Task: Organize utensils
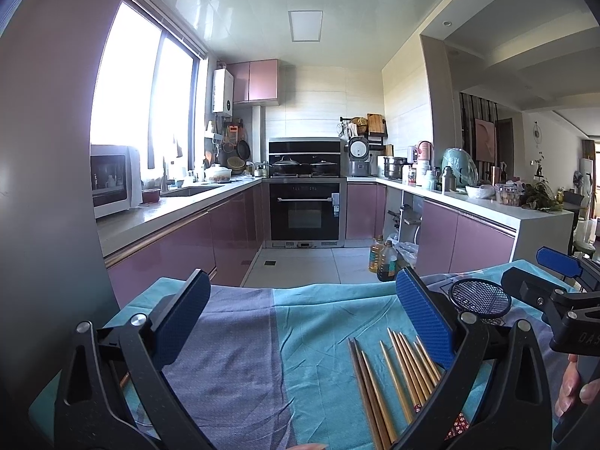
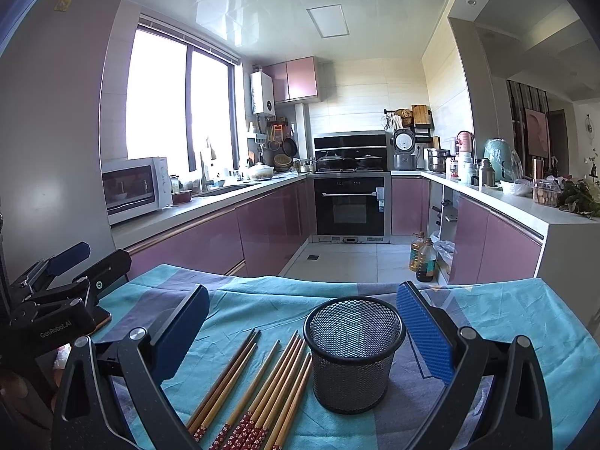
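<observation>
Both tools spread over the utensils.
Your left tool (image 1: 300,322) and right tool (image 2: 303,333) gaped, pinching nothing; bamboo chopsticks (image 2: 258,386) lay on the teal-clothed counter (image 2: 525,318), just left of the upright mesh holder (image 2: 354,360).

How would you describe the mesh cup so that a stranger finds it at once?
Look at the teal cloth covering the table nearest the camera. The cup stands upright on it, just right of the row of chopsticks. It is the only round black wire-mesh container there, and it is empty.
</observation>
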